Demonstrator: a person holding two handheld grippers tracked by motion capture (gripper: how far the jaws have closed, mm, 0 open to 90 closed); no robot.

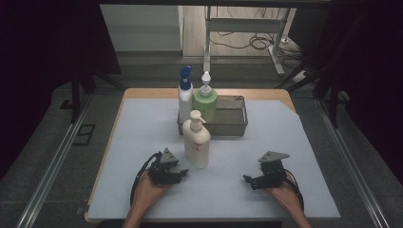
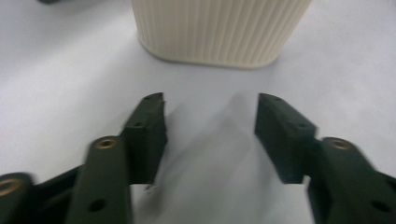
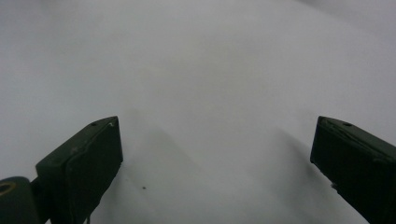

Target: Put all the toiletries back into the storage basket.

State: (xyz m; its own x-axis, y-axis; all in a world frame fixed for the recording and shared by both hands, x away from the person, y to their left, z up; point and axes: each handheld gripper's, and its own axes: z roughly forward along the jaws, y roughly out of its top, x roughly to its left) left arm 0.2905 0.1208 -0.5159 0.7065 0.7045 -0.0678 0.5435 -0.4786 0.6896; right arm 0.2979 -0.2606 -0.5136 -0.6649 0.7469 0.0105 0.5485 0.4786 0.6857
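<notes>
- Pale grey sheeting covers your table (image 1: 266, 156), with dark curtains to either side and cables on the floor beyond.
- Your left gripper (image 1: 183, 173) rests low on the sheet, jaws spread with nothing between them, pointed at the base of the cream pump bottle (image 1: 196, 140) just ahead.
- That bottle stands upright near the table's middle, in front of the wire basket (image 1: 237, 124). It looks like rigid ribbed plastic, top-heavy at the pump and likely slick; take it across the broad lower body (image 2: 219, 32), not the nozzle.
- Behind it, a white bottle with a blue cap (image 1: 185, 95) and a green pump bottle (image 1: 205, 100) stand at the basket's left end; whether they sit inside or against it, I cannot tell. Its right part looks empty.
- Your right gripper (image 1: 247, 180) lies well apart, jaws spread wide over bare sheet.
</notes>
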